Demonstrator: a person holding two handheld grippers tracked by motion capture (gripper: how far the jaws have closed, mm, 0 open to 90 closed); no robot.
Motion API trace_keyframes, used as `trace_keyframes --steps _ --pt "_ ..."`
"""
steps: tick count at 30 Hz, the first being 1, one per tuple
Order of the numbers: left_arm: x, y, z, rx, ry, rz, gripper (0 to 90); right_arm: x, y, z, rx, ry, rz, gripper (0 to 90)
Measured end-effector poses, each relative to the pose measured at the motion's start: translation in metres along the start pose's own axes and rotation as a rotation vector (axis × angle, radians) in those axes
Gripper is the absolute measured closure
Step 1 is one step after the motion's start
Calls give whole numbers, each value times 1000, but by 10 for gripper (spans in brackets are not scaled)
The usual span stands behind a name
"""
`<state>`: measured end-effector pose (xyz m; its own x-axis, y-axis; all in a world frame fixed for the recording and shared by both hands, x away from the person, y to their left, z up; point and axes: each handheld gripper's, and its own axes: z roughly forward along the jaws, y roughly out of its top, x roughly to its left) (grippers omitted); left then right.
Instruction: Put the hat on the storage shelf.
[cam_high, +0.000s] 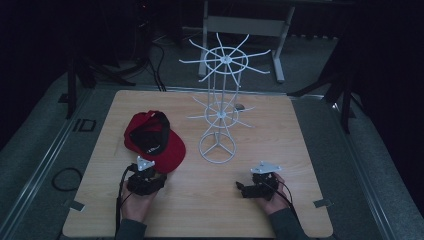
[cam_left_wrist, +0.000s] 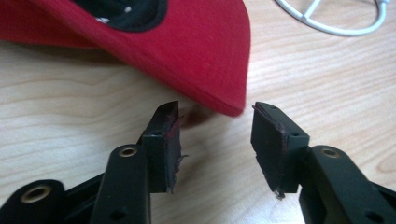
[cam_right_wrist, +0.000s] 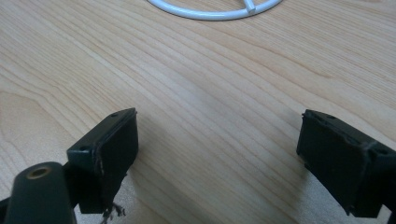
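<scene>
A: From the high view, what's on the worktop (cam_high: 280, 165)?

B: A red cap (cam_high: 152, 141) with a black lining lies left of the middle, its brim pointing toward the near edge. A white wire rack (cam_high: 220, 100) stands near the centre, its ring base just right of the cap. The left gripper (cam_high: 146, 181) sits close to the near edge, right at the brim's tip. The right gripper (cam_high: 252, 187) rests by the near edge, well apart from the cap.

A: And the left gripper view?

B: The left gripper (cam_left_wrist: 215, 140) has its jaws partly spread, nothing between the pads. The cap's (cam_left_wrist: 187, 51) brim edge lies just beyond the tips, not touching them; bare wood shows in the gap. A bit of the rack's (cam_left_wrist: 336, 23) base ring is at the upper right.

A: The right gripper view?

B: The right gripper (cam_right_wrist: 217, 149) stands wide apart over bare wood, pinching nothing. The rack's (cam_right_wrist: 210, 11) base ring lies farther off at the top.
</scene>
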<state>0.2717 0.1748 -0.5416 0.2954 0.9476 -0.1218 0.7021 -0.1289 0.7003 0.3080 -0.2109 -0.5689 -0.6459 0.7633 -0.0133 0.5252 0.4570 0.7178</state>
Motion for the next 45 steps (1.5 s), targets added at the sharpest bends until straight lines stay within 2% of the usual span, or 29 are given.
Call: trace_keyframes --steps 2,11,25,37,41,43,45 --pt "0 1 0 -1 2 2 503 0 0 0 0 0 0 125" --pt "5 10 12 -7 -26 -45 469 0 0 0 0 0 1 125" --pt "7 13 19 -3 -24 -47 456 0 0 0 0 0 1 125" --pt "9 17 30 7 -45 -68 443 0 0 0 0 0 1 125" --pt "11 18 33 10 -57 -87 454 0 0 0 0 0 1 125" --pt "14 18 36 9 -69 -110 460 0 0 0 0 0 1 125" --pt "14 18 36 10 -73 -111 467 0 0 0 0 0 1 125"
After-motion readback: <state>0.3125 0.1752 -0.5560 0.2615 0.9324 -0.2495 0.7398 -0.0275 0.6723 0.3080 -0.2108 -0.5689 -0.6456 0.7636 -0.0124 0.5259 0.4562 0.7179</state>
